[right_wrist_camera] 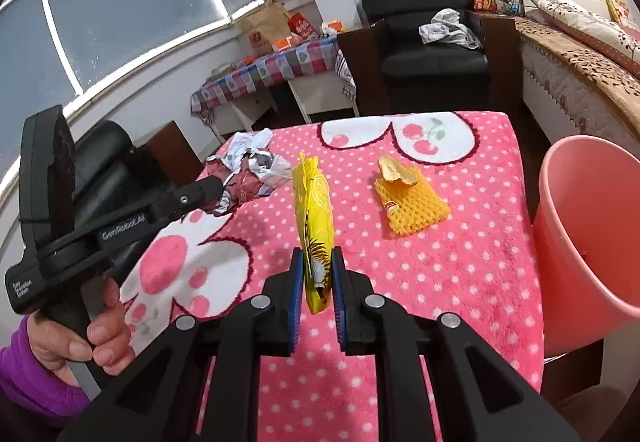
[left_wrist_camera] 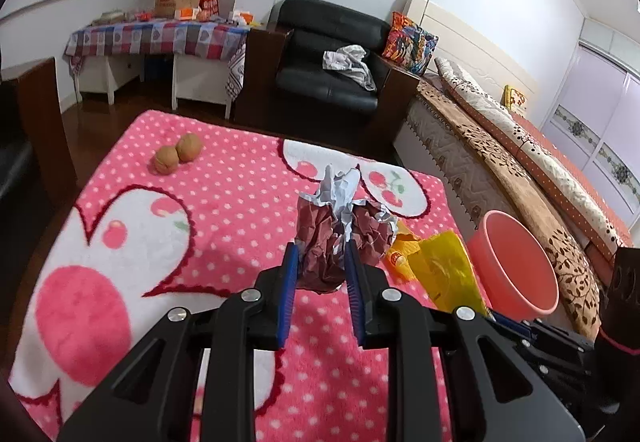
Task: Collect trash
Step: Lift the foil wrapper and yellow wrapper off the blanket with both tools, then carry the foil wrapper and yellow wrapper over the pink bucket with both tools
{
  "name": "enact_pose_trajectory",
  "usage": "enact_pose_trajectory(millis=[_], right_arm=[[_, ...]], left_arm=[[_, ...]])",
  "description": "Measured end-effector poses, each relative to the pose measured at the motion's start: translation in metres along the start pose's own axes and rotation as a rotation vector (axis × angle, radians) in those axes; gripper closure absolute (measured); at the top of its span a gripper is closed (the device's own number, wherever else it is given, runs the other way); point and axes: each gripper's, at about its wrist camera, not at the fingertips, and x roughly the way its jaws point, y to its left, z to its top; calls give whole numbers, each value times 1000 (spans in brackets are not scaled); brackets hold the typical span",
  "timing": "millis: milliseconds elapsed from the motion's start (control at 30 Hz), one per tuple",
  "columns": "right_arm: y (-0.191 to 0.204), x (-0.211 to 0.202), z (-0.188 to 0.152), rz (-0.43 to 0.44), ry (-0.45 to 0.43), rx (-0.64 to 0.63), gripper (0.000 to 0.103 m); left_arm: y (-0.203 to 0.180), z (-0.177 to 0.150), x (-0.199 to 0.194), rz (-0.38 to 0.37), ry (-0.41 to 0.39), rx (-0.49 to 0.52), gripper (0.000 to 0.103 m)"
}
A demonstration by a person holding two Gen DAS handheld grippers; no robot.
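Carrying crumpled paper (left_wrist_camera: 340, 238) and yellow wrapper (right_wrist_camera: 316, 226), each clamped in a hand-held gripper (left_wrist_camera: 322, 262) (right_wrist_camera: 318, 274), toward the pink bin (right_wrist_camera: 588, 242) for release.

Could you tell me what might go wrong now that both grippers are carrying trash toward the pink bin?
The left gripper pinches only one side of the crumpled paper ball, so it could slip out before reaching the pink bin. The right gripper grips the yellow snack wrapper near its lower end; the tall free part may flop and catch the rim. Both grippers are close and could collide.
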Motion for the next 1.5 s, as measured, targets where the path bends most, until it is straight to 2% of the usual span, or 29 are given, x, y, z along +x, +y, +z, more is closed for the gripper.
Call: enact_pose_trajectory(millis=[333,767,1067,1500], right_arm=[[5,-19,-2,-15,-33,3,90],[-27,-47,10,-84,-117,49,90],[-74,-74,14,-165,-177,122,90],[-142,-110,12,-320,-235,202,89]], left_arm=[[-3,3,-19,-15,-44,8,80],[-21,3,-1,-79,-27,18,80],[-66,3,30,-138,27,88,80],[-161,4,68,-292,60,205,80]])
